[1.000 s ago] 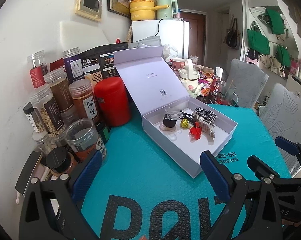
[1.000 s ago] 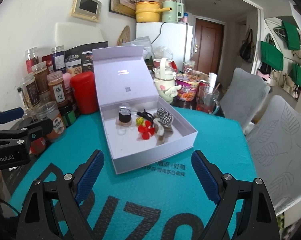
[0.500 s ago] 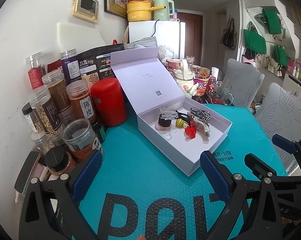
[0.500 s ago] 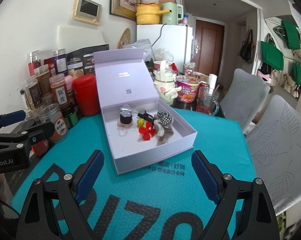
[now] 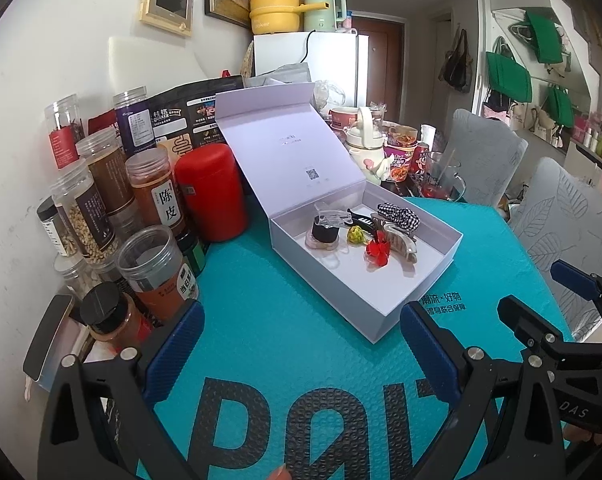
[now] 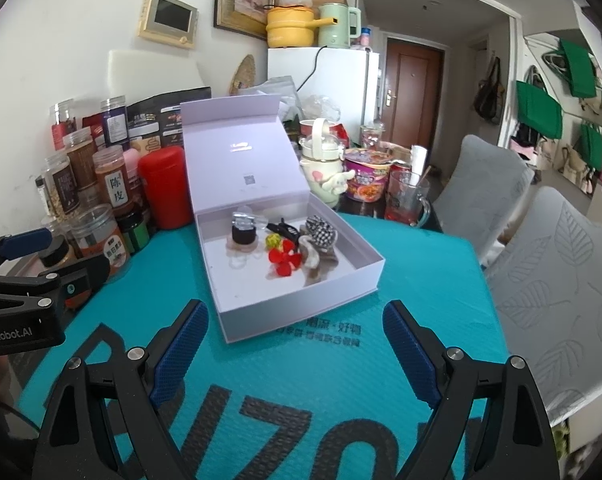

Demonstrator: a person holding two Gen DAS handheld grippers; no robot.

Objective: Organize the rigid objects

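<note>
- Judging from what lies where, the hair things are already in the box (image 6: 297,296), so the step in hand is probably closing the lid (image 6: 241,160) or a last tidy.
- Left gripper (image 5: 301,336): jaws spread wide, nothing between them, above the mat (image 5: 285,360) at its near edge, short of the box's near corner.
- Right gripper (image 6: 297,340): jaws equally wide and empty, just before the box's near wall.
- Box sits mid-mat, turned at an angle, with the lid standing up at its far side. Inside: a black clip (image 6: 243,234), a red clip (image 6: 285,260), a checked scrunchie (image 6: 321,234) and a beige claw (image 6: 313,256), bunched toward the far half.
- To shut it well, reach one gripper over the contents to the lid's top edge and tip it toward you, while the other steadies the near wall so the box does not slide.
- Check that the claw and scrunchie sit below the rim first, or the lid may not seat.
- Keep the left elbow clear of the jars (image 5: 157,272) along the mat's left edge; they are crowded and could topple.
</note>
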